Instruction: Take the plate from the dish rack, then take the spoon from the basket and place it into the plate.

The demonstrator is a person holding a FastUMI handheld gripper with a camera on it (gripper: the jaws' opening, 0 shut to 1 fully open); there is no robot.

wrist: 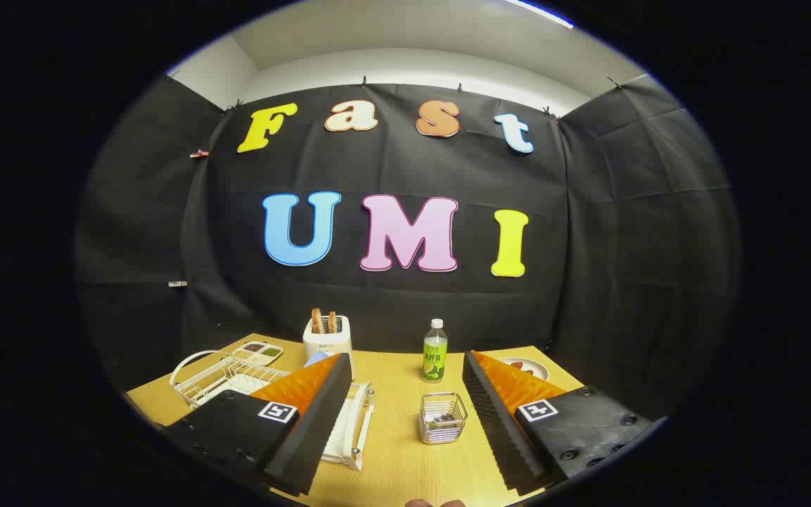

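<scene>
My gripper [405, 358] is open above the wooden table [395, 461], with nothing between its fingers. The white wire dish rack [226, 377] stands on the left, partly hidden behind the left finger [314, 405]. A pale blue rim, probably the plate [315, 358], peeks out of the rack just beside the left fingertip. The small wire basket [443, 417] sits on the table between the fingers, closer to the right one. Something dark lies in its bottom; I cannot make out the spoon.
A white toaster [328, 339] with two bread slices stands beyond the rack. A green-labelled bottle [435, 352] stands behind the basket. A compartment tray [258, 350] lies at the far left, and a small dish with food [529, 367] at the far right.
</scene>
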